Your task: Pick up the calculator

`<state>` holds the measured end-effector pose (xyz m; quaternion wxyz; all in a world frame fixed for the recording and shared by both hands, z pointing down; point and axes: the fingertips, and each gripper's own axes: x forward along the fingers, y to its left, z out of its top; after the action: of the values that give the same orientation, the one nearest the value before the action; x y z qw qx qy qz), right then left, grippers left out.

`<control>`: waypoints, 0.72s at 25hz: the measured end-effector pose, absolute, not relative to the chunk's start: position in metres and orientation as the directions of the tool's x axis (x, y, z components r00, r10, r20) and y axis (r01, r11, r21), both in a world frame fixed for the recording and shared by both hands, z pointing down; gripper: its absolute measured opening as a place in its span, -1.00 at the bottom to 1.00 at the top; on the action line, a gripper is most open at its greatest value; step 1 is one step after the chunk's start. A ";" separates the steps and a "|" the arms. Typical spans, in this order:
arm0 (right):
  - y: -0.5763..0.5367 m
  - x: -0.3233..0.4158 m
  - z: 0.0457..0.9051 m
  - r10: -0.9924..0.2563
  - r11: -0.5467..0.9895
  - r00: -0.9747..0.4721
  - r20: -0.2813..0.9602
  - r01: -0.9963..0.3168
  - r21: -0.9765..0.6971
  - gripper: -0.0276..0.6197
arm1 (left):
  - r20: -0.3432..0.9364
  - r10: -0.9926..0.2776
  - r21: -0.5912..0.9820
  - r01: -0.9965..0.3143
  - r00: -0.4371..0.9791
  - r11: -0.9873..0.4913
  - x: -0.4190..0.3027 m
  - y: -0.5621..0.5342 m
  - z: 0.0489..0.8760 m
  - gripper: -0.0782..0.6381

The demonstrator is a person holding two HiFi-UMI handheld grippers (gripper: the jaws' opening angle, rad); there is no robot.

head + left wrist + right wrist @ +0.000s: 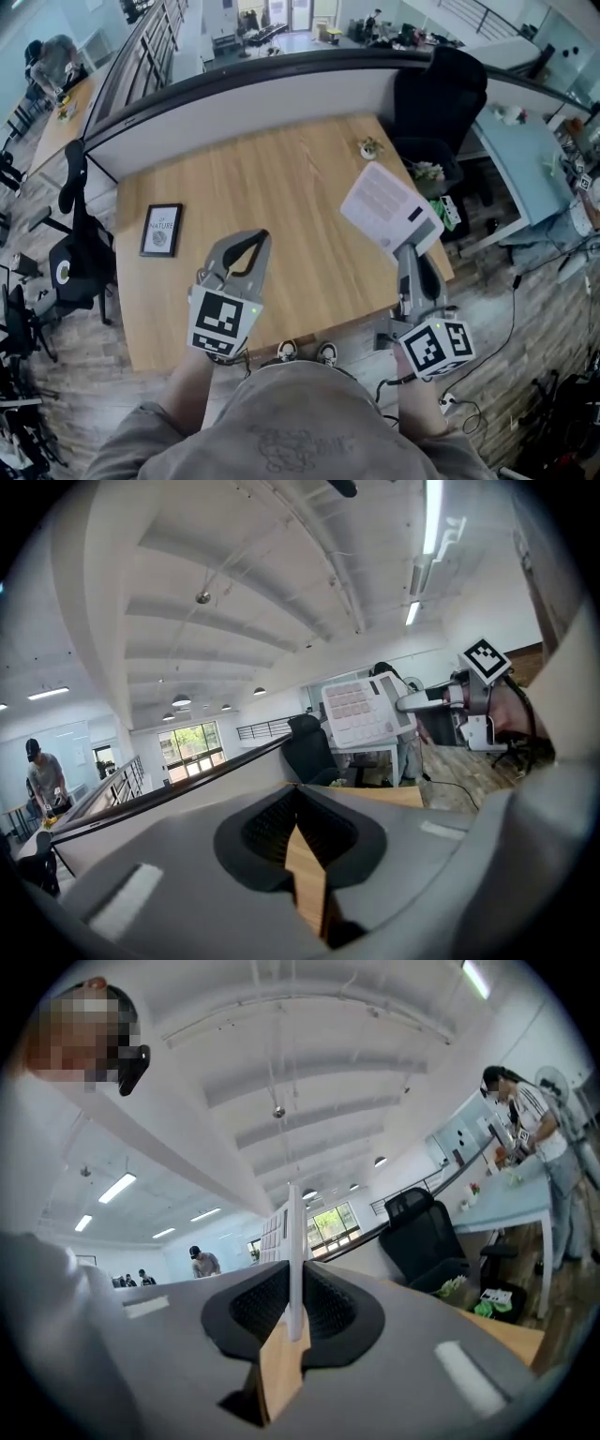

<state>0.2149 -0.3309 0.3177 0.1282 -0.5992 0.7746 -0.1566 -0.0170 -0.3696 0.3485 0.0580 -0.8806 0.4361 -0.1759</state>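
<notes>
Calculator point(389, 206) edge-on, clamped by right hand-held gripper point(406, 248)

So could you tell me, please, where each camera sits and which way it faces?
Head view: on the head, looking down at the table; the shirt shows.
Left gripper view: on the left gripper, facing across the office; its shut jaws show.
Right gripper view: on the right gripper, also facing the office; jaws pinch the calculator.
Shared: all show the calculator.

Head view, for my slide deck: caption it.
Right gripper holds the calculator above the wooden table; left gripper hangs shut and empty.
</notes>
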 end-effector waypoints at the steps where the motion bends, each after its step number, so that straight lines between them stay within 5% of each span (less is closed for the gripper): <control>1: -0.328 0.226 0.312 -0.972 0.224 -0.234 -0.019 -0.903 -0.367 -0.76 | 0.258 -0.788 -0.258 -0.746 0.559 -0.613 -0.009 -0.367 0.345 -0.78; 10: -0.299 0.251 0.292 -0.988 0.154 -0.149 -0.045 -0.978 -0.140 -0.76 | 0.257 -0.789 -0.249 -0.751 0.558 -0.612 -0.002 -0.346 0.339 -0.78; 18: -0.294 0.247 0.292 -0.984 0.178 -0.176 -0.036 -0.979 -0.097 -0.76 | 0.252 -0.794 -0.243 -0.758 0.553 -0.605 -0.003 -0.339 0.340 -0.78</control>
<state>0.2468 -0.2935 0.2919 0.0450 -0.6405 0.7662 -0.0258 -0.0032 -0.3387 0.3404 0.0529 -0.8797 0.4411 -0.1697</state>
